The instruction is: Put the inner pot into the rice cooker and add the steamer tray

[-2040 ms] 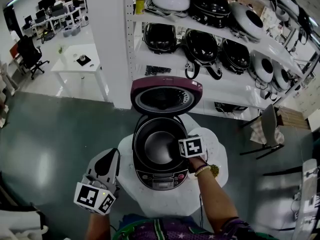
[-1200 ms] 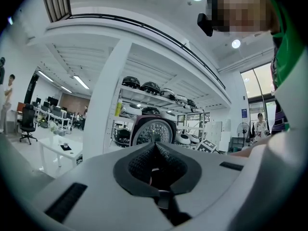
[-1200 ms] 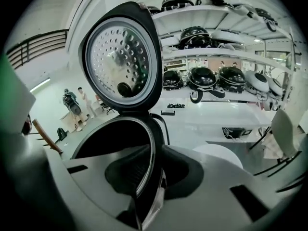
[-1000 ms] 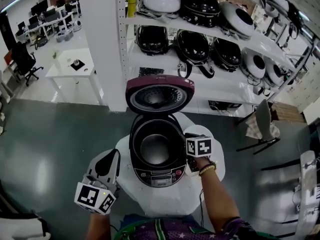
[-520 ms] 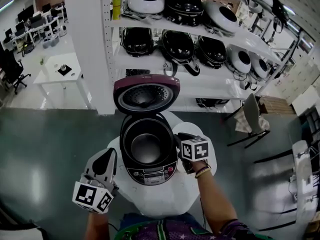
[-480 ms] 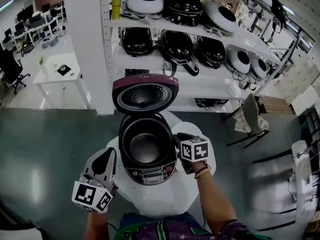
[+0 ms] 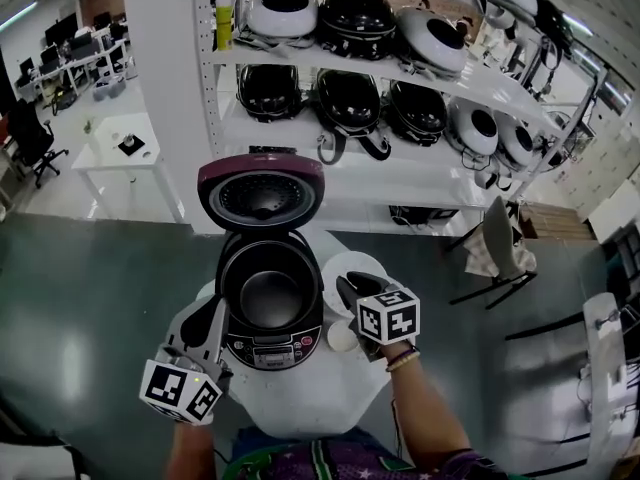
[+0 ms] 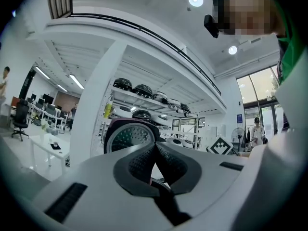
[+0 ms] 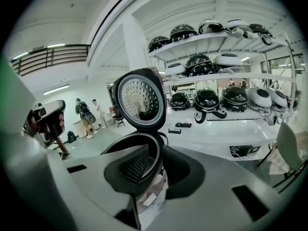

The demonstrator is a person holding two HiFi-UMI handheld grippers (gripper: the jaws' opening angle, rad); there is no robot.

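Observation:
The rice cooker [image 7: 268,318] stands open on a small white round table [image 7: 300,408], its maroon lid [image 7: 260,194] upright. The dark inner pot [image 7: 268,298] sits inside it. A white round tray-like disc [image 7: 355,265] lies on the table just right of the cooker. My right gripper [image 7: 350,291] hovers over that disc, beside the cooker's right rim. Its jaws are opening, and nothing is between them [image 9: 155,165]. My left gripper [image 7: 212,316] is at the cooker's left side, pointing level, its pads pressed together [image 8: 154,150] on nothing.
White shelves [image 7: 420,168] behind the table carry several black and white rice cookers. A folding chair [image 7: 497,248] stands at the right, a white desk [image 7: 125,148] at the far left. Two people [image 9: 86,115] stand far off. A small round thing [image 7: 340,336] lies by the cooker's front.
My right gripper has left the cooker's right rim, rising and drawing back to the right. My left gripper has moved closer to the cooker's left side.

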